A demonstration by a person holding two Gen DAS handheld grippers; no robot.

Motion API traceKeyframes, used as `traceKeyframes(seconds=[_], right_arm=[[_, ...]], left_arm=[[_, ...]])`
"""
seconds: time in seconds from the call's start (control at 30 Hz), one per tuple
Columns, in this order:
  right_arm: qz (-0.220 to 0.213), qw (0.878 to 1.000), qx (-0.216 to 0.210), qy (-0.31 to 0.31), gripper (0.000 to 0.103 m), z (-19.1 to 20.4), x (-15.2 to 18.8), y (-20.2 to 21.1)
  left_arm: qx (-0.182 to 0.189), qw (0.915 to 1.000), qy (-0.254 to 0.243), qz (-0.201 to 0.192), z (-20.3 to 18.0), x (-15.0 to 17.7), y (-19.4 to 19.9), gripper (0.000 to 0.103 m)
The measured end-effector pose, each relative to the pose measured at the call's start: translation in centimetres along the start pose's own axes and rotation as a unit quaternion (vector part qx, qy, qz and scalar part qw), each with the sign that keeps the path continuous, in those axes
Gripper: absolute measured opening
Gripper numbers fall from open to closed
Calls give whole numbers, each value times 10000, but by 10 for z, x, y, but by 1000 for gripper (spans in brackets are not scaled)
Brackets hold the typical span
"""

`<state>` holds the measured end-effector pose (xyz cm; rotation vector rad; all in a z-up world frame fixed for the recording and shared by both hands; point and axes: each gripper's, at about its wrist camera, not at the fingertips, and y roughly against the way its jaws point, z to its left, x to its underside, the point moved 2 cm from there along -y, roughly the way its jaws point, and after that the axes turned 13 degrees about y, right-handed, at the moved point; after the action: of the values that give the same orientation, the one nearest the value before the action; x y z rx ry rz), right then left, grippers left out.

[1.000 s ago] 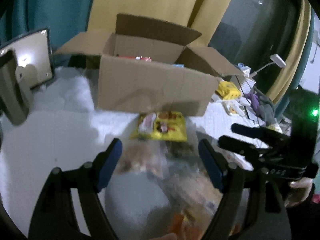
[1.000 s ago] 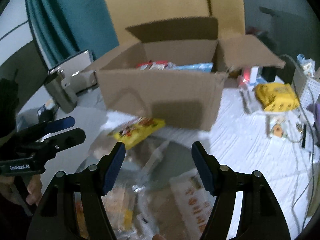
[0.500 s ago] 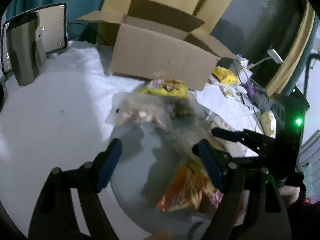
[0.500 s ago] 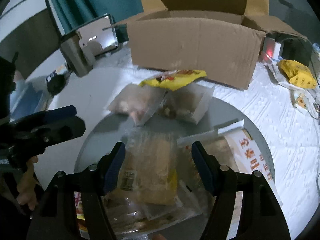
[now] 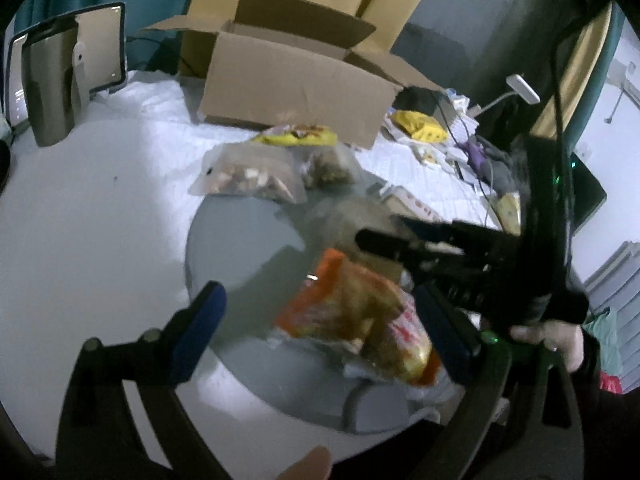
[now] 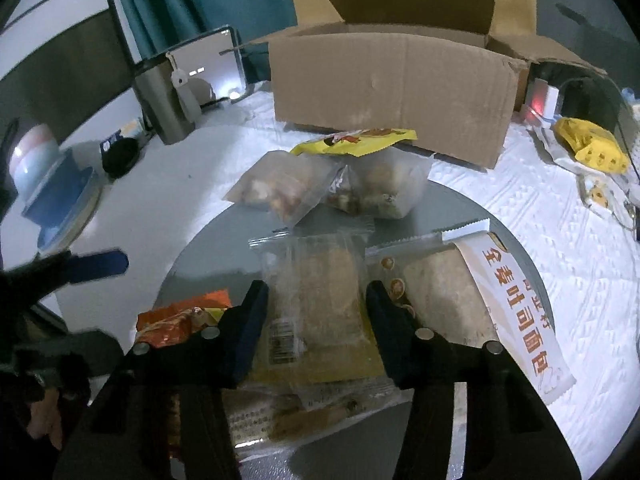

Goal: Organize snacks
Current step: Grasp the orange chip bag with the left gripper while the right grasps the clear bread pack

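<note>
Straddling a clear-wrapped pastry packet (image 6: 316,300) on the round grey tray (image 6: 452,208), the right gripper (image 6: 316,300) has just been closing its jaws; the blue pads sit at either side of the packet, and whether they press on it yet I cannot tell. The left gripper (image 5: 320,312) has just been opening and stands wide, with an orange snack bag (image 5: 360,312) lying between its fingers, untouched on the left side (the right pad is just beside the bag's edge, contact unclear). Both tools point down at the tray. Further back on the tray lie two clear bags of mixed snacks (image 6: 280,188), with a yellow packet (image 6: 356,141) resting on top of them against the front wall of the open cardboard box (image 6: 392,92). A white bread bag with orange characters (image 6: 512,308) lies at the tray's right edge. The tray sits on a white textured cloth (image 6: 560,220). A hand (image 5: 556,340) holds the right tool in the left camera's view.
</note>
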<state>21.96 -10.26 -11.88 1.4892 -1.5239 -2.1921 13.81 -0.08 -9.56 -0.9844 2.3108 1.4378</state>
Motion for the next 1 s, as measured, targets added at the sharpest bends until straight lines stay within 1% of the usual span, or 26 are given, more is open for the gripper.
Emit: traceKeyframes(seconds=[0.23, 0.43, 0.57, 0.67, 0.8, 0.93, 1.0], right_arm=[[-443, 9985, 212, -236, 51, -18, 10, 37], [-718, 9965, 208, -377, 51, -31, 21, 60], [-830, 9952, 172, -488, 51, -42, 26, 66], [-857, 9946, 161, -571, 51, -51, 29, 68], [-846, 9943, 97, -636, 51, -61, 33, 65], [-845, 9941, -29, -680, 51, -70, 31, 59], [-856, 9941, -82, -660, 51, -74, 29, 57]], left_arm=[[-90, 9994, -116, 310, -20, 16, -14, 96], [-97, 9993, -124, 335, -39, 12, -26, 96], [-253, 9988, -79, 412, -41, 7, -43, 96], [-344, 9987, -154, 344, -45, 1, -50, 96], [-334, 9989, -189, 264, -49, -7, -56, 96], [-597, 9966, -222, 524, -48, -8, -78, 96], [-599, 9959, -181, 647, -45, -8, -85, 96]])
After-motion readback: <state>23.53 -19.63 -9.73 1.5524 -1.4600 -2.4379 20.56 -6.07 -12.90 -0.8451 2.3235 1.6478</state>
